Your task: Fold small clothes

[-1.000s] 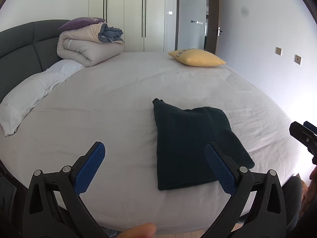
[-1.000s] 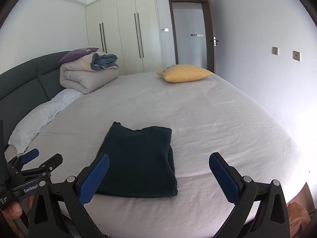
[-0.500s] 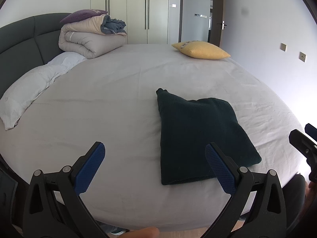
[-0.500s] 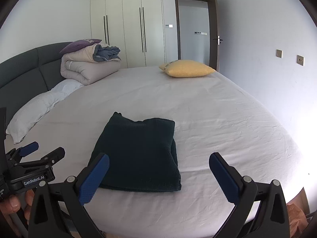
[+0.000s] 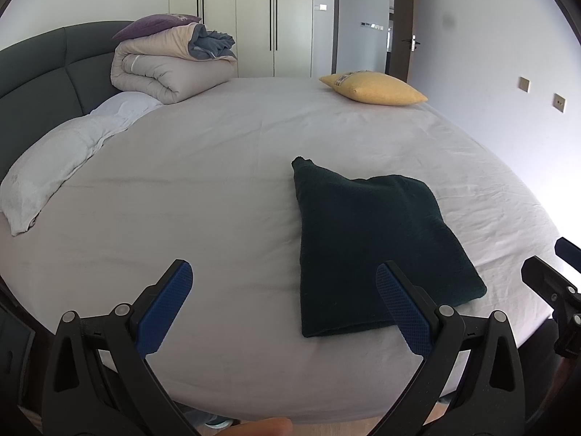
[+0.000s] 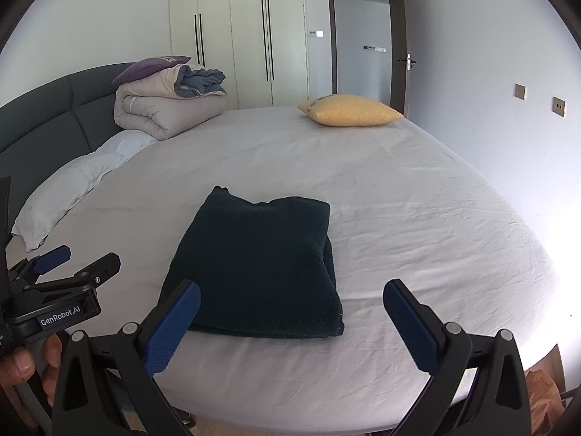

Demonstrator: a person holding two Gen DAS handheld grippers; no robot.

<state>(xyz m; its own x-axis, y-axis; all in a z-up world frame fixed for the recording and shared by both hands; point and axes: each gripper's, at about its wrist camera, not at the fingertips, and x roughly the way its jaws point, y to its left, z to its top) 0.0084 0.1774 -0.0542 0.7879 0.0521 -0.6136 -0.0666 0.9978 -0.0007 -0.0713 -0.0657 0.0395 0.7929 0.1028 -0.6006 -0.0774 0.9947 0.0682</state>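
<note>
Folded garment (image 6: 261, 265) near bed (image 6: 417, 225) edge; left hand-held gripper (image 5: 285, 307), right hand-held gripper (image 6: 290, 323) both released, hovering apart.

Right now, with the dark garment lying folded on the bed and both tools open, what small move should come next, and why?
Probably keep both tools back and end the fold. The dark green garment lies as a compact rectangle, layers stacked, on the bed sheet. The left tool and right tool are open and empty, clear of it. One far corner pokes out slightly; tucking it seems optional.
</note>
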